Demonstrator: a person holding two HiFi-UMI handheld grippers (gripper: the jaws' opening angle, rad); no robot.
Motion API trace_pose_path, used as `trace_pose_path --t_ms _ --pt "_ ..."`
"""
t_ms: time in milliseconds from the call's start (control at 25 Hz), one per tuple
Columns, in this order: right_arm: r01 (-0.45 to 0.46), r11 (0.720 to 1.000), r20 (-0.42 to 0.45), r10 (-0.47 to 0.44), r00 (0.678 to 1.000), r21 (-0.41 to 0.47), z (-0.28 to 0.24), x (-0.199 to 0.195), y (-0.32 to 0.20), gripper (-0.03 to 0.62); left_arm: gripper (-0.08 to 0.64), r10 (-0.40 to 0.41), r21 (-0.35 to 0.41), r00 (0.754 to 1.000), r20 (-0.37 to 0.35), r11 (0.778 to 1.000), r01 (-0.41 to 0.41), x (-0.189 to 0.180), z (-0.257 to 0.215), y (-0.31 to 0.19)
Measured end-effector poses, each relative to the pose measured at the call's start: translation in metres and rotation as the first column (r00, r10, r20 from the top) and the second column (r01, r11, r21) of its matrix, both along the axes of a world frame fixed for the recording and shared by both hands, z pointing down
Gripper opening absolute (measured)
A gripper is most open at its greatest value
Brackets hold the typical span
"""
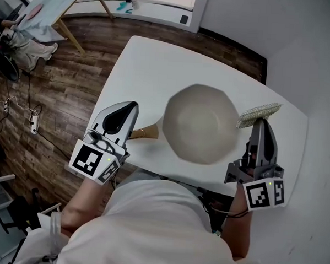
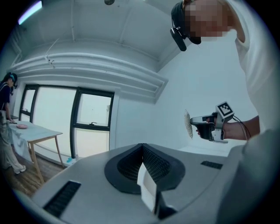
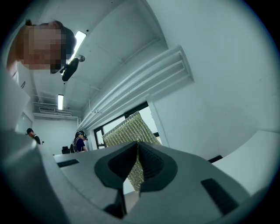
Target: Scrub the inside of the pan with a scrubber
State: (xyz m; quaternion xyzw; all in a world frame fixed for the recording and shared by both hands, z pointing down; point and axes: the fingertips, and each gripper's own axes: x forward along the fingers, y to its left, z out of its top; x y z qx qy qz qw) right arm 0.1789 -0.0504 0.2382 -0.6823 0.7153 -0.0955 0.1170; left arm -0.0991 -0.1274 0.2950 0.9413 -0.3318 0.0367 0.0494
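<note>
The cream pan (image 1: 200, 126) sits on the white table (image 1: 141, 61), its wooden handle (image 1: 145, 132) pointing left. My left gripper (image 1: 134, 106) hovers over the handle's end, pointing away from me. Its jaws are shut, and in the left gripper view (image 2: 142, 151) nothing shows between them. My right gripper (image 1: 260, 122) is just right of the pan's rim, shut on a yellow-green glittery scrubber (image 1: 258, 112). The scrubber (image 3: 127, 130) sticks up from the closed jaws of the right gripper (image 3: 136, 151). The left gripper view also shows the scrubber (image 2: 188, 124) held on edge in the air.
The table's near edge runs close to my body, and its right edge lies beyond the right gripper. Wooden floor with cables (image 1: 20, 110) lies to the left. An easel-like stand (image 1: 52, 15) and a person (image 1: 26, 49) are at the far left.
</note>
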Motion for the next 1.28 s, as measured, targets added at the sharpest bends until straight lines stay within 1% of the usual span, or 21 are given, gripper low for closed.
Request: trace_pose_path --t_ms 80,200,320,520,680,840,920,960,1040,1120,1200,1280 --pt "0.005 1.0 0.001 -0.005 1.0 -0.005 -0.001 0.001 -0.001 0.028 0.012 -0.024 -0.01 1.0 -0.007 1.0 0.024 -0.003 0.001 -0.005" --pt "0.028 1.0 0.0 -0.028 1.0 -0.014 -0.004 0.005 -0.002 0.028 0.012 -0.035 -0.021 0.999 -0.025 0.999 0.035 0.001 -0.002 -0.003" --pt "0.067 0.998 0.001 -0.067 0.998 -0.018 -0.005 0.008 -0.004 0.028 0.012 -0.05 -0.002 0.998 -0.023 0.999 0.05 0.005 -0.009 0.002" --pt "0.138 0.99 -0.016 -0.138 0.99 -0.038 -0.01 0.003 -0.011 0.028 0.012 -0.093 -0.028 0.995 -0.042 0.995 0.092 0.008 -0.012 0.014" --pt "0.149 0.989 -0.015 -0.149 0.989 -0.023 -0.009 0.006 -0.013 0.028 0.012 -0.085 -0.026 0.996 -0.032 0.996 0.085 0.013 -0.005 0.019" --pt "0.167 0.985 -0.011 -0.168 0.986 -0.032 -0.003 0.008 -0.018 0.028 0.012 -0.111 -0.032 0.994 0.0 0.993 0.111 0.013 0.005 0.017" --pt "0.174 0.984 -0.012 -0.175 0.985 -0.038 -0.002 0.01 -0.021 0.028 0.012 -0.117 -0.014 0.992 0.038 0.993 0.117 0.015 0.009 0.017" --pt "0.177 0.983 -0.01 -0.178 0.984 -0.041 -0.001 0.01 -0.022 0.028 0.012 -0.119 0.011 0.99 0.075 0.993 0.119 0.017 0.012 0.018" --pt "0.181 0.982 -0.006 -0.182 0.983 -0.048 0.003 0.011 -0.026 0.028 0.012 -0.121 0.08 0.976 0.18 0.991 0.108 0.019 0.02 0.021" --pt "0.187 0.981 -0.001 -0.187 0.982 -0.056 0.006 0.01 -0.029 0.028 0.012 -0.105 0.119 0.957 0.272 0.99 0.074 0.022 0.031 0.025" --pt "0.192 0.98 0.003 -0.192 0.981 -0.061 0.011 0.008 -0.03 0.028 0.012 -0.074 0.114 0.942 0.328 0.993 0.038 0.024 0.044 0.029" --pt "0.195 0.979 0.008 -0.195 0.981 -0.062 0.015 0.007 -0.03 0.028 0.014 -0.04 0.093 0.927 0.373 0.996 0.005 0.025 0.057 0.033"
